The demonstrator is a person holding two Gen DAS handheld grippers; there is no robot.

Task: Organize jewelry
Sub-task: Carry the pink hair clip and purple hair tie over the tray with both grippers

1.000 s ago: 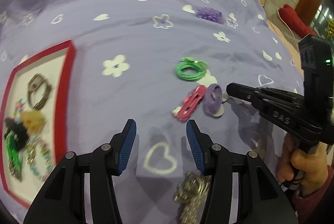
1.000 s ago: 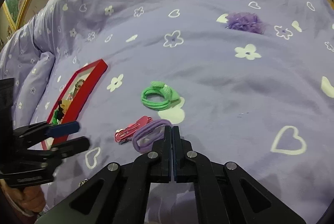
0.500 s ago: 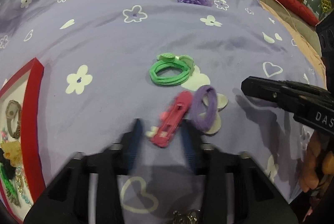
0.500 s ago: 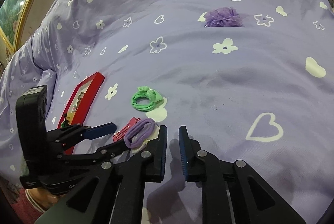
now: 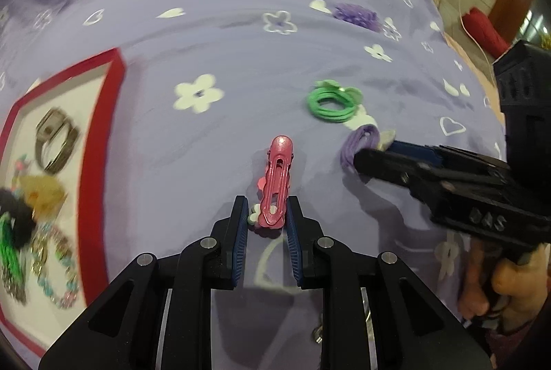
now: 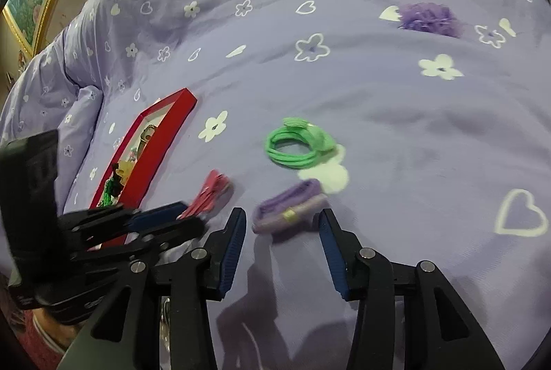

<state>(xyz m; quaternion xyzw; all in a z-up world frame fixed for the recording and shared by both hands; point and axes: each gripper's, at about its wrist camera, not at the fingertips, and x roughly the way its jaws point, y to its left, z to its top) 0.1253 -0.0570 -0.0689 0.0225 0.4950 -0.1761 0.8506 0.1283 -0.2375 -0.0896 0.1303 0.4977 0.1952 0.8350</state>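
1. The left gripper [image 5: 267,220] has its jaws drawn narrow around the near end of the pink hair clip [image 5: 275,184]. The blue pads flank it closely, and it looks gripped, though contact on both sides is hard to confirm.
2. The clip lies on the purple bedspread [image 5: 206,36], pointing away from the gripper. Most of its length sticks out beyond the pads.
3. The right gripper [image 6: 282,228] has its jaws wide. They straddle the purple hair tie [image 6: 289,206] without touching it.
4. The red tray [image 5: 100,129] sits to the left, already holding a watch [image 5: 55,142], chains and other pieces. The green hair tie [image 5: 330,103] lies farther out, and a purple scrunchie [image 6: 428,18] lies far right.
5. To do this step well, I would squeeze the clip firmly before lifting, since a hold at one end could let it pivot.
6. Lift straight up off the soft fabric, then carry it left over the tray rim.
7. Close the right jaws squarely across the purple tie so that both strands are caught.
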